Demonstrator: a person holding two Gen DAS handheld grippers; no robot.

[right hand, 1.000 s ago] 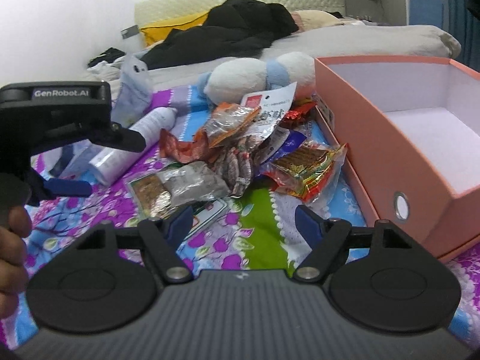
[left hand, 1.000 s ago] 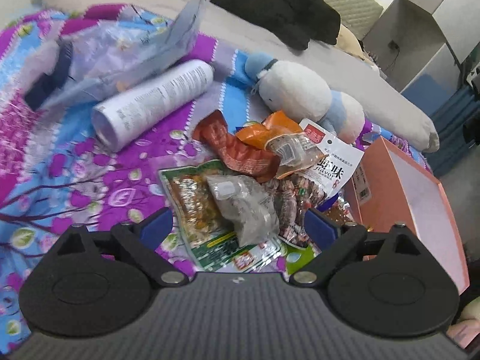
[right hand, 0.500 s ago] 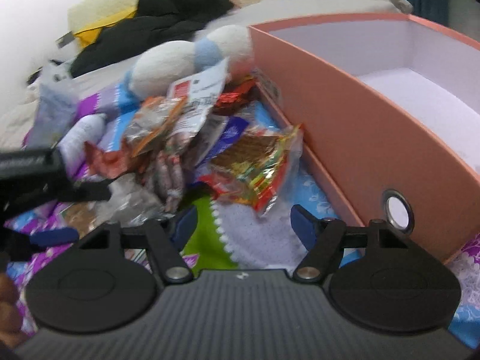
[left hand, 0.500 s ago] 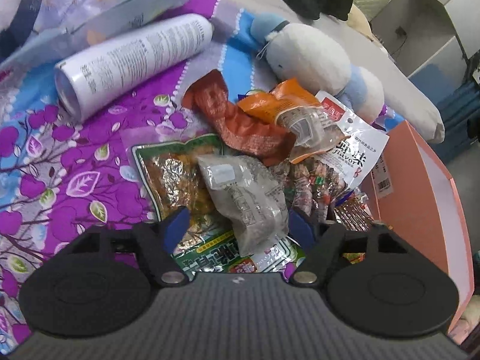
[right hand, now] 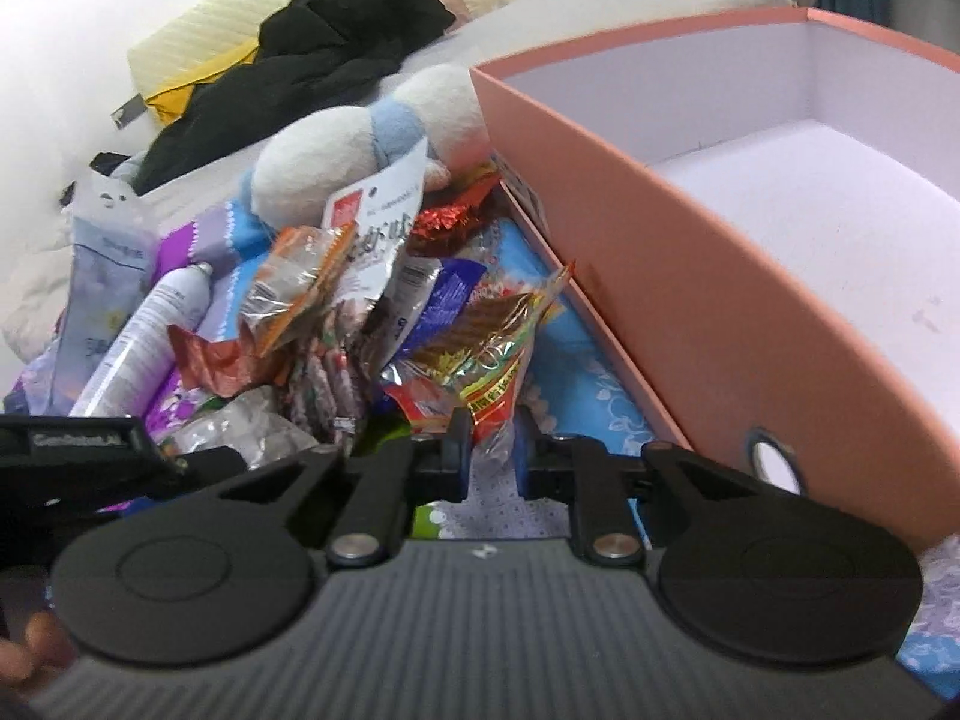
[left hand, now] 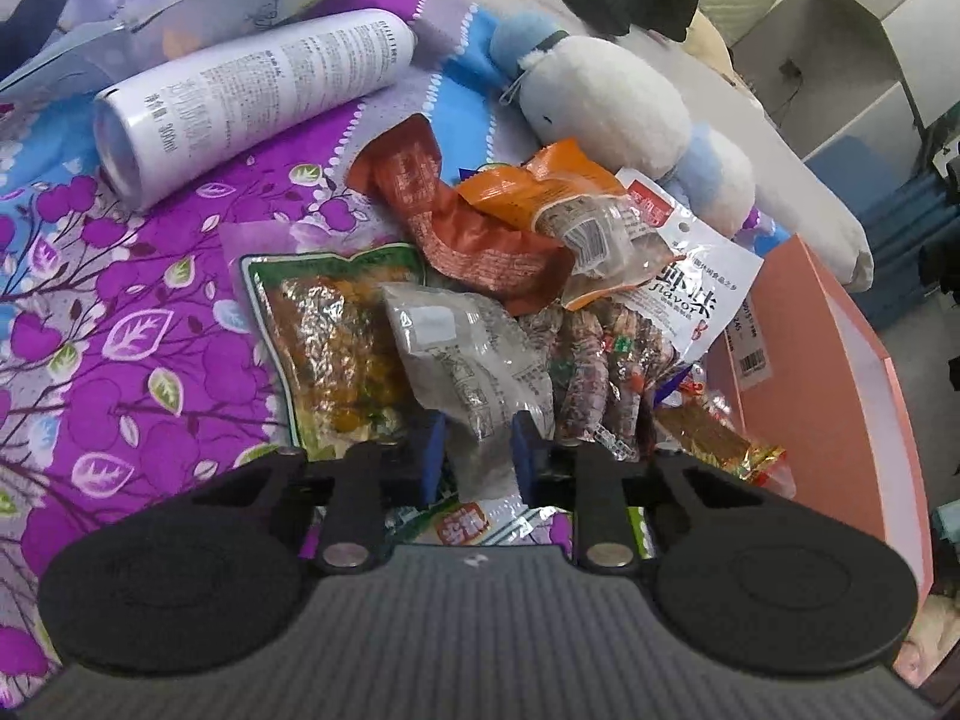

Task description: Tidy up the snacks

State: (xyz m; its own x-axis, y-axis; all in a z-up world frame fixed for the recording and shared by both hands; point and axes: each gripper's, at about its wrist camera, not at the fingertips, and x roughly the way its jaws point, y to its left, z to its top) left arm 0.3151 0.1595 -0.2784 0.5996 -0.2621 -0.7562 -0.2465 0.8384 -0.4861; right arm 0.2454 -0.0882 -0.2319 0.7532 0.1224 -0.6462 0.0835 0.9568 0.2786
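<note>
the left gripper (left hand: pixel 474 450), just closed, is pinched on one grey clear packet (left hand: pixel 468 360); the right gripper (right hand: pixel 489 450), just closed, is pinched on one red-yellow packet (right hand: pixel 480 360); one pink box (right hand: pixel 660 300) is seen beside.

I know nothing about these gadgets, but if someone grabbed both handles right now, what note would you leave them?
Left gripper: jaws have just been closing, now pinched on the clear grey snack pouch.
Right gripper: jaws have just been closing, now pinched on the red-and-yellow snack pack.
The other snacks lie heaped on the purple bedspread, beside the pink box.
Done: nothing shows inside the box.
Left: lift both packs into the box, then the remaining pile.
</note>
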